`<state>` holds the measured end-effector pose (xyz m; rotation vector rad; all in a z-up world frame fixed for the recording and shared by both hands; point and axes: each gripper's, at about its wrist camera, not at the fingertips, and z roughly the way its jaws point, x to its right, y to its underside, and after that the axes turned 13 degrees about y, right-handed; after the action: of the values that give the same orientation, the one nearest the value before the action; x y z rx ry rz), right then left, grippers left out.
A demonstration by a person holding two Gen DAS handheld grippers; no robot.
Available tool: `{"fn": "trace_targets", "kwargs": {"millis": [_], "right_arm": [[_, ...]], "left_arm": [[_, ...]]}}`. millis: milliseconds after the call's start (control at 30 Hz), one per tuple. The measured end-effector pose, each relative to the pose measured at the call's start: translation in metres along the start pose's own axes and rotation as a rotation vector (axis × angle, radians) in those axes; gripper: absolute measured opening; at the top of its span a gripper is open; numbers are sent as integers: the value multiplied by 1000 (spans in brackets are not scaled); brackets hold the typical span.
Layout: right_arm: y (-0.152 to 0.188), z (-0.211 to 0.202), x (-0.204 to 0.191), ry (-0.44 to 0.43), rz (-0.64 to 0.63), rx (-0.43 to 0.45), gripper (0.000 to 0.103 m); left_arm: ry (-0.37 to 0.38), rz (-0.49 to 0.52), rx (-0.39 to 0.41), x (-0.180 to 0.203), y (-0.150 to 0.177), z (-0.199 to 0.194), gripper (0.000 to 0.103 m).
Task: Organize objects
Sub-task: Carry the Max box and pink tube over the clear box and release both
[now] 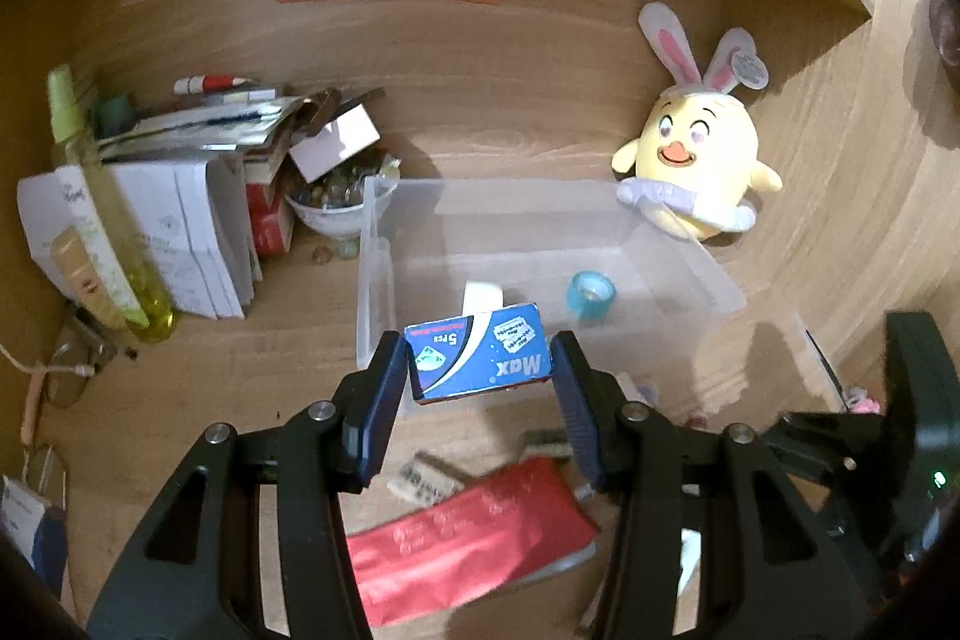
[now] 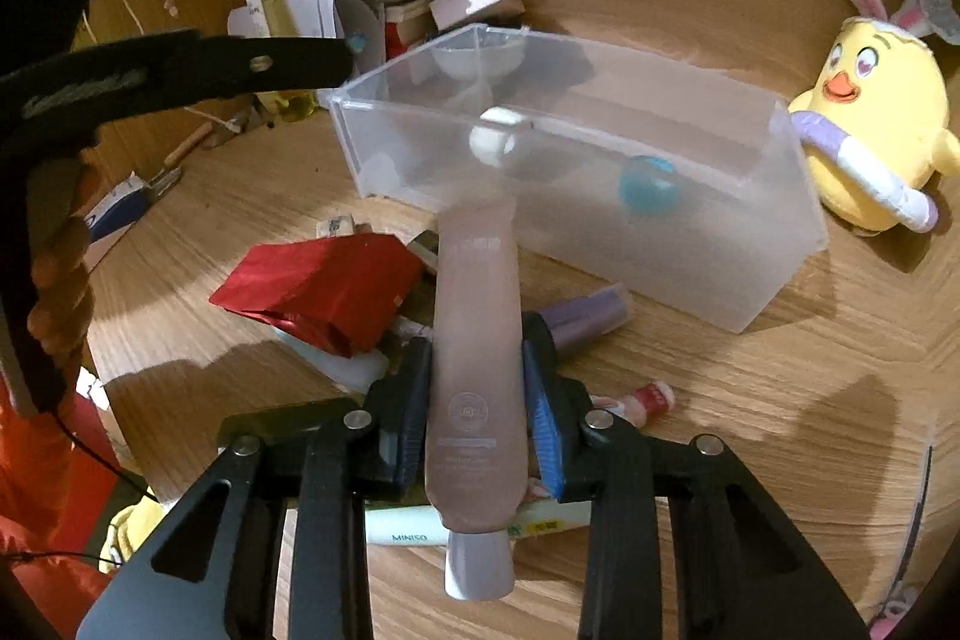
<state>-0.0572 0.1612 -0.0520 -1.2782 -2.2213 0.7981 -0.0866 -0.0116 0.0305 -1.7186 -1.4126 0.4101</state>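
Observation:
My left gripper point(image 1: 478, 343) is shut on a small blue box point(image 1: 480, 367) printed "Max", held just above the near wall of a clear plastic bin point(image 1: 684, 244). A blue tape roll point(image 1: 591, 295) and a white round item point(image 1: 480, 295) lie inside the bin. In the right wrist view my right gripper point(image 2: 477, 340) is shut on a long pink tube point(image 2: 474, 292). The tube's grey cap point(image 2: 480, 565) points back toward the camera and its flat end reaches toward the bin point(image 2: 780, 280). Both pads touch the tube's sides.
A red pouch point(image 2: 318, 286), a purple tube point(image 2: 591, 319) and a white Miniso tube point(image 2: 408, 529) lie on the wooden desk in front of the bin. A yellow plush chick point(image 2: 870, 118) sits to its right. Papers, a bowl of marbles point(image 1: 327, 208) and a yellow bottle point(image 1: 102, 214) crowd the left.

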Motion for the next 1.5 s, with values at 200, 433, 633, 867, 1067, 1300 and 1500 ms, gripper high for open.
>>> {"fn": "trace_targets", "kwargs": {"millis": [200,433,633,867,1067,1300,1500], "right_arm": [[-7,-20,11,6,31,64,28],[-25,-42,29,34,79,153,25],[-46,-43,50,39,140,190,8],[-57,-36,61,58,157,194,8],[-78,-61,73,87,164,282,8],[-101,-51,81,235,146,303,8],[-106,-5,84,315,106,205,8]], "left_arm": [[5,-15,10,-2,-17,10,49],[10,-36,-8,-5,-27,27,49],[15,-48,-23,-9,-35,40,49],[19,-65,-43,-17,-43,53,49],[37,-67,-89,-18,-47,73,49],[66,-57,-155,-12,-44,100,49],[95,-33,-190,-5,-39,112,49]]}}
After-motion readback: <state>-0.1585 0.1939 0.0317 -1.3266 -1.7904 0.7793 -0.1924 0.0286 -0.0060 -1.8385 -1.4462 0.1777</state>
